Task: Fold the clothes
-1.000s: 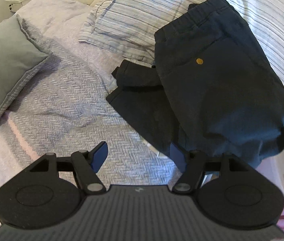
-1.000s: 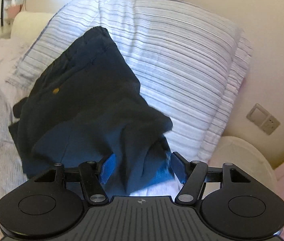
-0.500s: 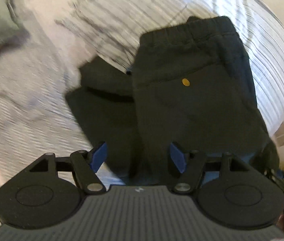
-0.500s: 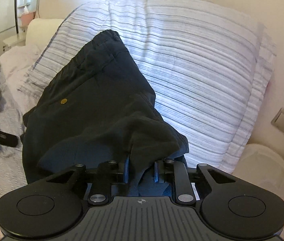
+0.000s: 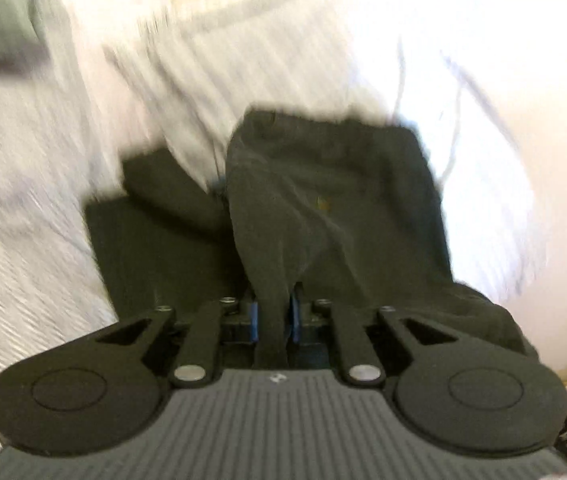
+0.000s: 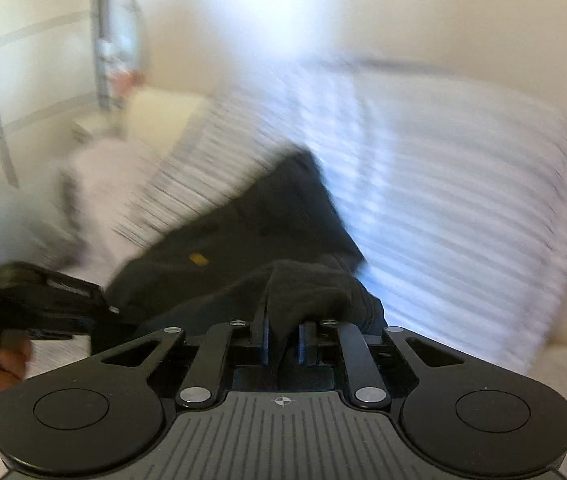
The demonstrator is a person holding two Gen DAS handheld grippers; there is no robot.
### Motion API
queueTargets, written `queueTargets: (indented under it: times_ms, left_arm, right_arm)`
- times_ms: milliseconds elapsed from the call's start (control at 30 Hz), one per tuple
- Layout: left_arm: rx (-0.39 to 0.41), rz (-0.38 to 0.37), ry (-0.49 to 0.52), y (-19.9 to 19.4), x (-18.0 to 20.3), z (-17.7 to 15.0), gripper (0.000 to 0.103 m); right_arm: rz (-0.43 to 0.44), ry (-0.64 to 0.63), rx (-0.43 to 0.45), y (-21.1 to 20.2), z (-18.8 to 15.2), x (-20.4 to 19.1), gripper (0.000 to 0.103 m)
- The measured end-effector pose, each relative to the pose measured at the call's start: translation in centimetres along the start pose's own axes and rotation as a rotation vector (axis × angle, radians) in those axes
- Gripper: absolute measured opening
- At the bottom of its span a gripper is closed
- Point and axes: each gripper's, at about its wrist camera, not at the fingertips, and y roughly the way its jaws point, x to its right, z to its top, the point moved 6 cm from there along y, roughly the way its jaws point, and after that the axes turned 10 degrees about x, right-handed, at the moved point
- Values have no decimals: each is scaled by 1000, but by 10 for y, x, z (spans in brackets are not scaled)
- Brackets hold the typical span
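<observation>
Left hand-held gripper (image 5: 273,316) has now clamped the dark trousers (image 5: 335,208)

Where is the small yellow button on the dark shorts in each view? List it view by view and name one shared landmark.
Left wrist view: the yellow button sits just right of centre on the dark shorts, blurred, above the left tool.
Right wrist view: the button is left of centre, up-left of the right tool.
Shared landmark: the striped pillow behind the shorts.
</observation>
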Motion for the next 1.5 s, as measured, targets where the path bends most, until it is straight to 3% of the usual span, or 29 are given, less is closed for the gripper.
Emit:
queueTargets:
  times_ms: [67,200,567,700,733,800,867,967,1033,1133,1267,1500]
  left_arm:
    - [87,16,12,-39,-3,16,10]
    - [274,101,-4,-153,-28,44,10]
    - [726,348,216,-517,-39,120,10]
    - [833,414,345,-622,-33,124,12]
    - [829,434,375,-635,-36,119,13]
    - [754,464,375,-646,-54,101,19]
    - [612,511,299,-636,-89,66,24]
    - [391,632,144,-620,-151,-8,24]
    - [240,728,26,-611,-194,-67,22]
    - [94,878,-67,-618,-229,-145,22]
    - [50,964,-162,-643,-233,-211,22]
    - [111,1074,-155,-679,-199,-239,24]
  right_arm:
    - [87,-5,50,-12,19,-25,11]
    - [266,-1,144,-56,40,-101,11]
    - [757,22,405,-200,91,-316,11]
    - [862,37,466,-257,96,-383,12]
    - [876,20,451,-266,91,-397,13]
    - [888,-64,309,-270,65,-429,37]
    - [872,-159,128,-268,30,-456,57]
    - [769,-289,-189,-253,-41,-478,58]
    - [758,-335,-260,-257,-65,-480,58]
    - [767,-386,-309,-268,-91,-478,58]
    - [779,-455,-375,-284,-126,-475,58]
    - [809,-570,-470,-317,-181,-465,58]
